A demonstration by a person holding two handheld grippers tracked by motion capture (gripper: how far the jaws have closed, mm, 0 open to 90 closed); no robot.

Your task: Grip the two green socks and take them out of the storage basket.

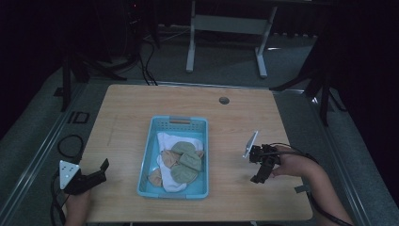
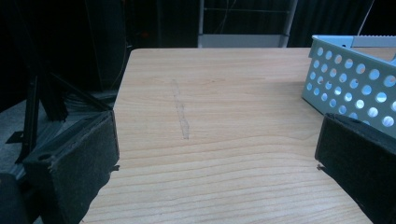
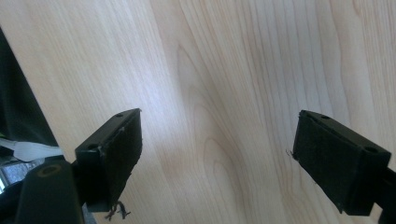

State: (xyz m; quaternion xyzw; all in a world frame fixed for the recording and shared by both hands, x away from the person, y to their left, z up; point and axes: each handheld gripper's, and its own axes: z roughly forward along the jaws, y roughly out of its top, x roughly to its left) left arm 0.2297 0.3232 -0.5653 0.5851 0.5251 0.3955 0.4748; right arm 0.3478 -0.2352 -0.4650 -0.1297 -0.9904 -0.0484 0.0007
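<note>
A light blue perforated basket [image 1: 149,155] sits in the middle of the wooden table [image 1: 235,108] and holds several socks [image 1: 181,162], white, green and tan. My left gripper [image 1: 101,170] rests near the table's front left corner, open, jaws wide apart over bare wood [image 2: 210,154], with the basket wall [image 2: 355,79] ahead to its right. My right gripper [image 1: 260,176] is held to the right of the basket, pointing down at the tabletop. It is open, and bare wood grain [image 3: 219,140] shows between its jaws.
A round cable hole [image 1: 224,100] marks the table's far side. Beyond the table stand a white desk frame [image 1: 226,28] and black stands [image 1: 324,80]. Cables [image 1: 70,146] lie on the floor at the left. The table's left edge [image 2: 122,84] drops to a dark floor.
</note>
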